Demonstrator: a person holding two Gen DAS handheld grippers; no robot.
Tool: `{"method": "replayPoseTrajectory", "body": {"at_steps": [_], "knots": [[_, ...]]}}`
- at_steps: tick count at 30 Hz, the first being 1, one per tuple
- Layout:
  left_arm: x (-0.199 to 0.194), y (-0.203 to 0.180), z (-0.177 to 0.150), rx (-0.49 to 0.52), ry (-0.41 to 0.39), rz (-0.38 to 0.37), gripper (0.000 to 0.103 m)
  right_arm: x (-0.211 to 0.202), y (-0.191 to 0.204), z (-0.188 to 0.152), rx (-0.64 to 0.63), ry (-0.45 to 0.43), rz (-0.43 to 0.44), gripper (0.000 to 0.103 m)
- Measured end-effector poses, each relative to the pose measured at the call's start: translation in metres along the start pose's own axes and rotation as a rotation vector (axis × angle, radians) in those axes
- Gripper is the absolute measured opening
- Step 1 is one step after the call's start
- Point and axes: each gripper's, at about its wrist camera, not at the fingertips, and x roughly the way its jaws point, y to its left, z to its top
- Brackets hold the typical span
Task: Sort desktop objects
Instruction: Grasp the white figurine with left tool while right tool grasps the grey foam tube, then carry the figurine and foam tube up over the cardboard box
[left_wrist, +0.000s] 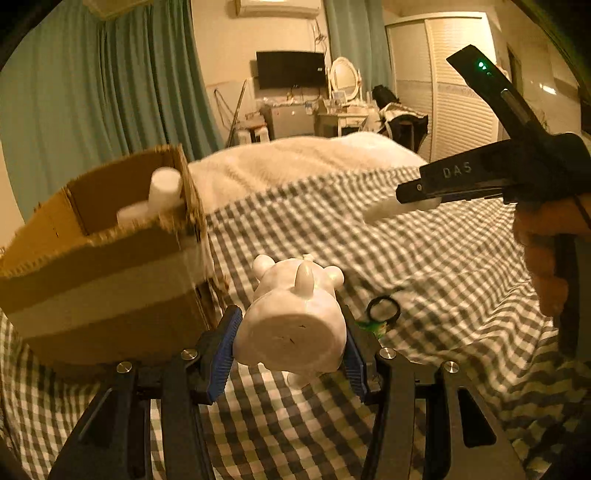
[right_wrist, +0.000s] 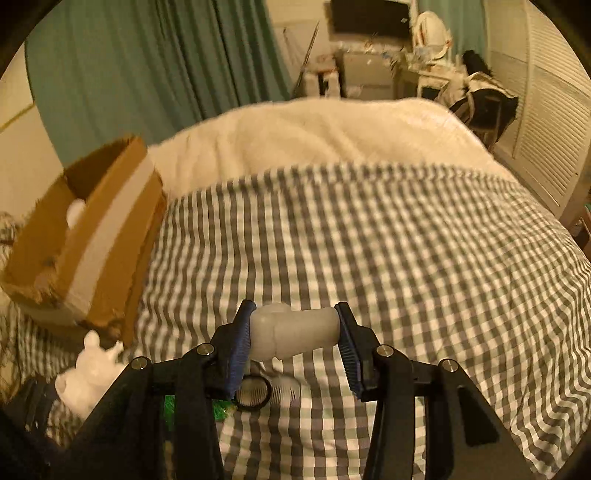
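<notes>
My left gripper (left_wrist: 291, 332) is shut on a white ceramic animal figurine (left_wrist: 291, 317), held base toward the camera just right of a cardboard box (left_wrist: 107, 273). The box holds white cylinders (left_wrist: 164, 188). My right gripper (right_wrist: 293, 332) is shut on a white pipe-shaped piece (right_wrist: 291, 330), held above the checked cloth. In the left wrist view the right gripper (left_wrist: 417, 201) is at the upper right with the white piece (left_wrist: 388, 208) sticking out. The figurine also shows in the right wrist view (right_wrist: 88, 380), and so does the box (right_wrist: 88, 236).
A small black-rimmed magnifier with a green handle (left_wrist: 384, 312) lies on the grey-and-white checked cloth (left_wrist: 424, 280), also below the right gripper (right_wrist: 253, 395). A white blanket (right_wrist: 314, 136) covers the far bed. Curtains, a dresser and a wardrobe stand beyond.
</notes>
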Motion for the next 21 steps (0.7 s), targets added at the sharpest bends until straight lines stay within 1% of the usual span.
{"method": "replayPoseTrajectory", "body": {"at_steps": [5, 8, 11, 14, 17, 21], "knots": [[-0.022, 0.005, 0.015, -0.012, -0.057, -0.005, 0.053, -0.031, 0.005, 0.008, 0.007, -0.121, -0.013, 0.043], [-0.039, 0.011, 0.025, -0.029, -0.097, -0.004, 0.053, -0.050, 0.013, 0.013, 0.006, -0.188, -0.001, 0.043], [-0.054, 0.019, 0.036, -0.043, -0.133, 0.007, 0.053, -0.067, 0.025, 0.017, -0.007, -0.236, 0.014, 0.043], [-0.067, 0.027, 0.045, -0.058, -0.160, 0.021, 0.053, -0.081, 0.038, 0.019, -0.030, -0.272, 0.020, 0.043], [-0.081, 0.035, 0.052, -0.066, -0.187, 0.036, 0.053, -0.091, 0.051, 0.020, -0.032, -0.297, 0.066, 0.043], [-0.098, 0.045, 0.060, -0.075, -0.224, 0.055, 0.053, -0.102, 0.065, 0.021, -0.042, -0.319, 0.105, 0.043]]}}
